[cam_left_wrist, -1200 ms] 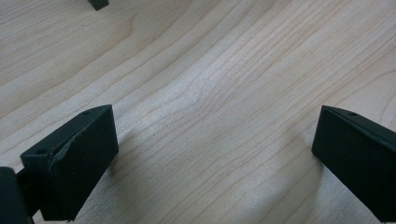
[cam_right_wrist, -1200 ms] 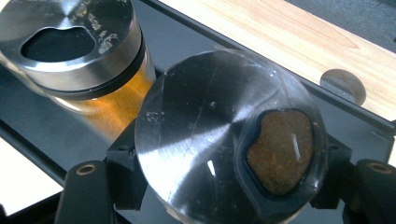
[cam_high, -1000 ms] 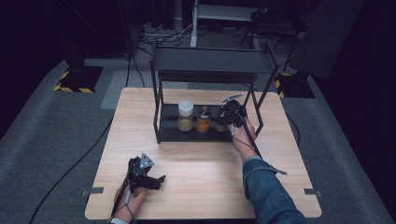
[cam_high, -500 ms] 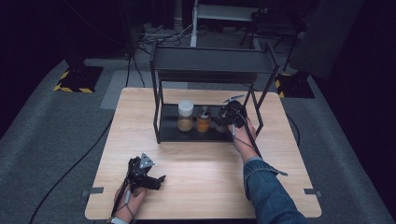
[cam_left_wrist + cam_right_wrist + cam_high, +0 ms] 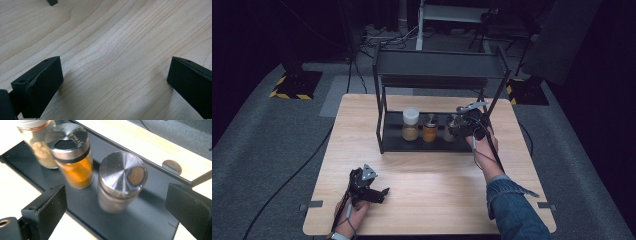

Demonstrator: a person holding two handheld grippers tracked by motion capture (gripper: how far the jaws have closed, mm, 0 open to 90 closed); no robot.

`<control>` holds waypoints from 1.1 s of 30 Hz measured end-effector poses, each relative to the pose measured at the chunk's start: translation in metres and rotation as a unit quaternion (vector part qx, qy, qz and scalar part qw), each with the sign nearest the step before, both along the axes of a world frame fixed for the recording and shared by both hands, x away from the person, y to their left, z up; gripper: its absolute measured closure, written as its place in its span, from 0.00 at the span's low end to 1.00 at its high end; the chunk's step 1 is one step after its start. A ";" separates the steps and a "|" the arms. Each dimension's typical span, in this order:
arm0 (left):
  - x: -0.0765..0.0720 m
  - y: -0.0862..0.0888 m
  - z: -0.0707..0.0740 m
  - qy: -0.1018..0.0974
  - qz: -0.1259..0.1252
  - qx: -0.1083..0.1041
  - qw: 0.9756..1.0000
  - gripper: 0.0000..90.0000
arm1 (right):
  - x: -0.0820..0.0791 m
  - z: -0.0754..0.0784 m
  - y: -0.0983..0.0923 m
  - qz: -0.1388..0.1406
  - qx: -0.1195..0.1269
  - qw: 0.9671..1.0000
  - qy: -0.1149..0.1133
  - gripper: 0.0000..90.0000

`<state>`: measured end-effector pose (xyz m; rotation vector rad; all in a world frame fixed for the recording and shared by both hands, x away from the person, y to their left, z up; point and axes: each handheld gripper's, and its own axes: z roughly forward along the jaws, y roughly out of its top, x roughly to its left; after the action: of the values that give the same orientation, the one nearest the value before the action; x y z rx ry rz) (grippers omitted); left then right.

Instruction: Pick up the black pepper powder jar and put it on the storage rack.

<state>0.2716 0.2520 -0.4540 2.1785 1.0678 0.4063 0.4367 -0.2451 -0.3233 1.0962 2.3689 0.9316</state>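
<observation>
High view, left gripper (image 5: 379, 192): rests at the near left of the wooden table (image 5: 437, 175), well apart from the rack; in the left gripper view its jaws stand wide apart over bare wood, with nothing between them.
Rack (image 5: 384, 112): black two-tier frame at the far middle of the table, its lower shelf (image 5: 155, 215) carrying three jars in a row.
White-lidded jar (image 5: 410, 123): leftmost on the shelf, pale tan contents.
Orange spice jar (image 5: 75, 162): middle, metal shaker lid, just beside the other two.
Dark spice jar (image 5: 120, 185): rightmost, upright on the shelf, metal lid with a brown opening.
Right gripper (image 5: 115, 212): just in front of the dark spice jar; jaws have just been opening, now wide, gripping nothing, the jar standing free beyond them.
Writing: no label or brand is legible on any jar.
</observation>
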 end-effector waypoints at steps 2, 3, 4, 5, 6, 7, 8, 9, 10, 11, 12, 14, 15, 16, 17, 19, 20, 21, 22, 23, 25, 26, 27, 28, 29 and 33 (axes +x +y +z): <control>0.000 0.000 0.000 0.000 0.000 0.000 1.000 0.00 | -0.007 0.004 -0.005 0.004 0.001 1.000 -0.003 0.04; 0.000 0.000 0.000 0.000 0.000 0.000 1.000 0.00 | -0.011 0.006 -0.008 0.006 0.001 1.000 -0.005 0.04; 0.000 0.000 0.000 0.000 0.001 0.000 1.000 0.00 | -0.014 0.008 -0.010 0.008 0.000 1.000 -0.006 0.04; 0.000 0.000 0.000 0.000 0.000 0.000 1.000 0.00 | -0.018 0.010 -0.013 0.010 0.001 1.000 -0.006 0.04; 0.000 0.000 0.000 0.000 0.000 0.000 1.000 0.00 | -0.022 0.013 -0.017 0.013 0.002 1.000 -0.007 0.04; 0.000 0.000 0.000 0.000 0.001 0.000 1.000 0.00 | -0.026 0.016 -0.020 0.015 0.004 1.000 -0.008 0.04; 0.000 0.000 0.000 0.000 0.000 0.000 1.000 0.00 | -0.030 0.018 -0.024 0.017 0.005 1.000 -0.011 0.04; 0.000 0.000 0.000 0.000 0.000 0.000 1.000 0.00 | -0.035 0.020 -0.027 0.020 0.004 1.000 -0.015 0.04; 0.000 0.000 0.000 0.000 0.000 0.000 1.000 0.00 | -0.039 0.023 -0.030 0.023 0.003 1.000 -0.020 0.04; 0.000 0.000 0.000 0.000 0.000 0.000 1.000 0.00 | -0.044 0.025 -0.033 0.025 0.002 0.999 -0.023 0.04; 0.000 0.000 0.000 0.000 0.000 0.000 1.000 0.00 | -0.048 0.026 -0.036 0.028 0.001 0.999 -0.027 0.04; 0.000 0.000 0.000 0.000 0.000 0.000 1.000 0.00 | -0.055 0.028 -0.041 0.032 0.002 0.999 -0.028 0.04; 0.000 0.000 0.000 0.000 0.000 0.000 1.000 0.00 | -0.058 0.028 -0.043 0.034 0.001 0.999 -0.029 0.04; 0.000 0.000 0.000 0.000 0.000 0.000 1.000 0.00 | -0.062 0.028 -0.045 0.036 0.000 0.999 -0.030 0.04; 0.001 0.000 0.000 0.001 0.000 0.000 1.000 0.00 | -0.065 0.028 -0.047 0.039 -0.001 0.999 -0.032 0.04; 0.000 0.000 0.000 0.000 0.000 0.000 1.000 0.00 | -0.070 0.028 -0.050 0.041 -0.004 0.999 -0.034 0.04; 0.000 0.000 0.000 0.000 0.001 0.000 1.000 0.00 | -0.073 0.028 -0.051 0.041 -0.004 0.999 -0.034 0.04; 0.000 0.000 0.000 -0.001 0.001 0.000 1.000 0.00 | -0.076 0.027 -0.053 0.041 -0.004 0.999 -0.035 0.04; 0.000 -0.001 0.000 -0.001 0.002 0.000 1.000 0.00 | -0.078 0.027 -0.055 0.042 -0.003 0.998 -0.036 0.03; 0.000 0.000 0.000 0.000 0.001 0.000 1.000 0.00 | -0.081 0.026 -0.057 0.043 -0.002 0.998 -0.037 0.03; 0.000 -0.001 0.000 0.000 0.002 0.000 1.000 0.00 | -0.086 0.024 -0.058 0.046 -0.008 0.998 -0.041 0.03; -0.001 -0.001 0.000 -0.001 0.002 0.000 1.000 0.00 | -0.089 0.023 -0.058 0.046 -0.011 0.998 -0.042 0.03; -0.001 0.000 0.000 -0.001 0.001 0.000 1.000 0.00 | -0.091 0.022 -0.060 0.048 -0.012 0.998 -0.041 0.03; -0.001 0.000 0.000 -0.001 0.001 0.000 1.000 0.00 | -0.093 0.021 -0.062 0.050 -0.010 0.998 -0.040 0.03; -0.001 0.000 0.000 -0.001 0.002 0.000 1.000 0.00 | -0.095 0.020 -0.063 0.049 -0.009 0.998 -0.038 0.03; -0.001 -0.001 0.000 -0.001 0.002 -0.001 1.000 0.00 | -0.103 0.015 -0.073 0.046 -0.002 0.998 -0.041 0.03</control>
<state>0.2709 0.2515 -0.4544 2.1739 1.0714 0.4092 0.3335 -0.3178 -0.3084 0.9357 2.3712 0.9821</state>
